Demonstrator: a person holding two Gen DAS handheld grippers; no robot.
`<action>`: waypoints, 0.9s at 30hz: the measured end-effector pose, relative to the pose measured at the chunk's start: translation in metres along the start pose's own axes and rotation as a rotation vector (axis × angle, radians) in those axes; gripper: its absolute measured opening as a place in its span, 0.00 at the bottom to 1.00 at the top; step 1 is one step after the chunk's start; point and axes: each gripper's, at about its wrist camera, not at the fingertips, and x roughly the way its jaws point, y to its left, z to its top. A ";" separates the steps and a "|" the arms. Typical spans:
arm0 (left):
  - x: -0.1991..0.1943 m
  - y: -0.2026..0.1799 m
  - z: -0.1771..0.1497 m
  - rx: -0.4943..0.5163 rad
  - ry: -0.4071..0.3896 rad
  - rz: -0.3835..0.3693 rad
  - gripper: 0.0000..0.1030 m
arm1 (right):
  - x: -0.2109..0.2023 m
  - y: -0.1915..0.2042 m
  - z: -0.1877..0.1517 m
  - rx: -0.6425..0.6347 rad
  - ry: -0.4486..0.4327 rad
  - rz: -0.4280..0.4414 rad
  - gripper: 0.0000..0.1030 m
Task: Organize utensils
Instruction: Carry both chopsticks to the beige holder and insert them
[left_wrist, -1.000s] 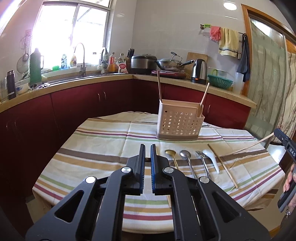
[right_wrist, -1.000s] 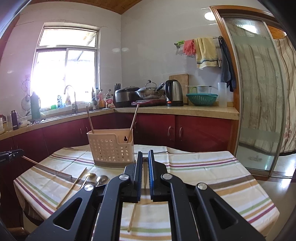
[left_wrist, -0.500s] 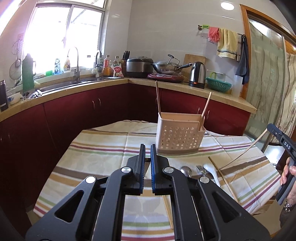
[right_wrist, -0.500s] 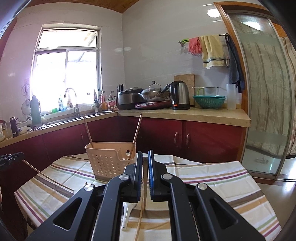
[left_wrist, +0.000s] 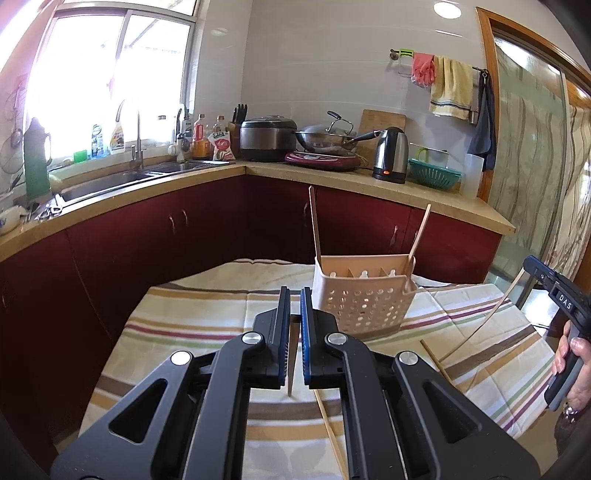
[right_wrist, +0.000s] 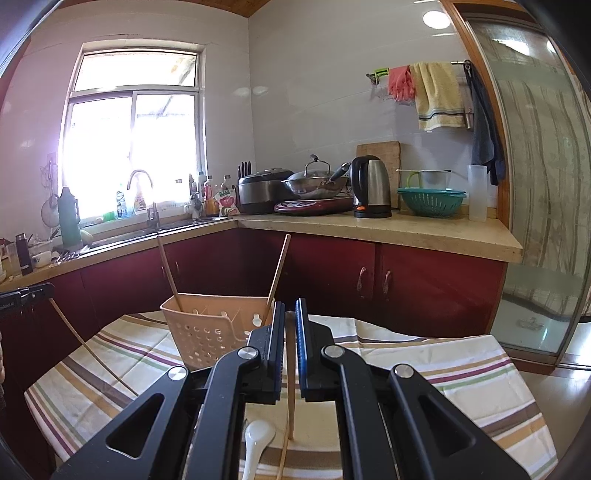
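Left gripper (left_wrist: 294, 295) clamps one slender wooden chopstick (left_wrist: 291, 363); right gripper (right_wrist: 290, 306) clamps a second wooden chopstick (right_wrist: 291, 391). Both hang above the striped tablecloth (left_wrist: 192, 317), near the beige perforated plastic utensil basket (left_wrist: 364, 302), which holds two upright chopsticks. A white ceramic spoon (right_wrist: 256, 443) lies on the cloth.

Beige perforated caddy (left_wrist: 364, 306) upright on table, 2 chopsticks (left_wrist: 315, 225) leaning inside

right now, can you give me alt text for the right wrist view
The right gripper pinches a chopstick above a striped tablecloth, just in front of a beige basket holding two more chopsticks. A white spoon lies below; kitchen counter behind.
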 end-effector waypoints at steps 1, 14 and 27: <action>0.003 0.000 0.002 0.004 0.000 -0.001 0.06 | 0.003 0.000 0.001 -0.001 0.002 0.000 0.07; 0.023 -0.001 0.017 0.017 0.006 -0.038 0.06 | 0.012 0.001 0.016 -0.015 0.000 0.005 0.07; 0.008 -0.004 0.041 0.021 -0.042 -0.080 0.06 | 0.004 0.003 0.048 -0.018 -0.044 0.053 0.07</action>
